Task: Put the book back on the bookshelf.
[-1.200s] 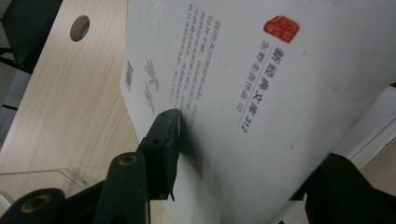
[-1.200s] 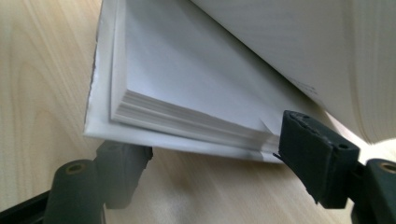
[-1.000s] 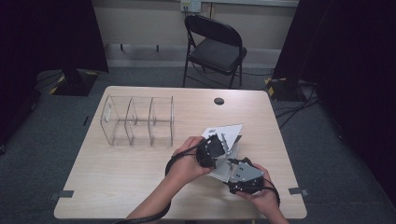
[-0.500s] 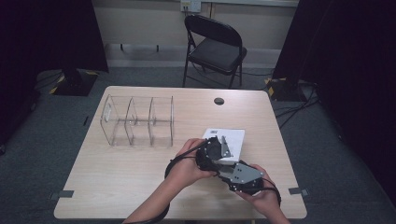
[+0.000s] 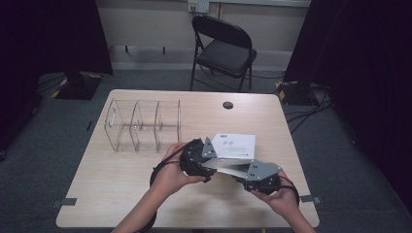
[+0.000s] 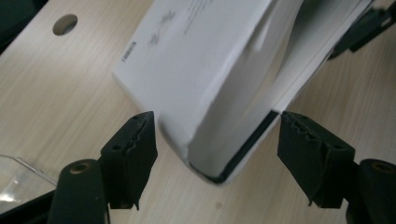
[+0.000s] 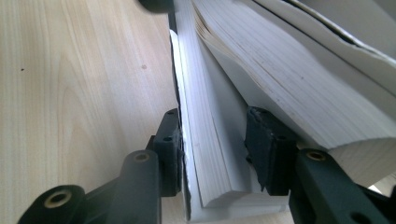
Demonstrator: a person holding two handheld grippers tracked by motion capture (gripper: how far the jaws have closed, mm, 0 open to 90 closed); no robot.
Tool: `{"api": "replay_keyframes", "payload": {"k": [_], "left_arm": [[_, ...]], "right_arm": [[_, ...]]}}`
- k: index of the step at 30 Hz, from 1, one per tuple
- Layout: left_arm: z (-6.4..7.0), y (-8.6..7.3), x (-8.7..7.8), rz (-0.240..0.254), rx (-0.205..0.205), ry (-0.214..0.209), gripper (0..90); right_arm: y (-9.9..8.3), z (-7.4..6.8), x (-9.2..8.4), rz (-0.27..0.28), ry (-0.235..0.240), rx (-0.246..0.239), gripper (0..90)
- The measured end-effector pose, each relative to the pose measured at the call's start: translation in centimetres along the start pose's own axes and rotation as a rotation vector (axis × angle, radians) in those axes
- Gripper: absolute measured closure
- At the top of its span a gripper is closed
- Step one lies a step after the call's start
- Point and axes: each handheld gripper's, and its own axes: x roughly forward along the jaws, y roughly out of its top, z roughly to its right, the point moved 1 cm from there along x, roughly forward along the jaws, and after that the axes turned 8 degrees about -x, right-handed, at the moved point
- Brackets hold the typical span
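Note:
A thick white book (image 5: 235, 144) lies on the wooden table (image 5: 121, 194), right of centre. In the left gripper view the book's (image 6: 205, 84) spine corner sits between my left gripper's (image 6: 219, 154) jaws. Those jaws have just been opening and stand apart from it on both sides. My right gripper (image 7: 215, 149) has just been closing and now pinches a stack of the book's pages (image 7: 210, 140) near their lower edge, with the other pages fanned open to the right. From above, the left gripper (image 5: 197, 158) and right gripper (image 5: 260, 175) meet at the book's near edge.
A clear plastic organiser (image 5: 143, 126) with three compartments stands at the table's left middle. A round cable hole (image 5: 228, 105) is near the far edge. A black folding chair (image 5: 223, 48) stands beyond the table. Bare wood lies along the front left.
The book, tilted up a second ago, now lies flatter on the table. The left gripper has let go and drawn back toward the left. The right gripper has closed on pages and risen slightly.

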Motion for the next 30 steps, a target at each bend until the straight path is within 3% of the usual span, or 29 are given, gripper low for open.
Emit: {"api": "replay_keyframes", "payload": {"k": [7, 11, 19, 30], "left_arm": [[-0.5, -1.5, 0.2, 0.008, -0.044, -0.008, 26.9], [-0.8, -2.3, 0.4, -0.012, -0.043, -0.003, 24.0], [-1.3, -4.4, 2.3, -0.03, -0.113, -0.048, 22.9], [-1.6, -6.4, 4.1, -0.052, -0.156, -0.08, 22.1]], "right_arm": [[0.6, 1.0, -0.5, -0.019, 0.007, 0.011, 60.7], [1.0, 1.8, -0.8, -0.036, 0.021, 0.014, 61.8], [1.2, 2.6, -1.0, -0.033, 0.034, 0.054, 62.0], [1.6, 3.8, -1.6, -0.02, 0.066, 0.108, 62.5]]}}
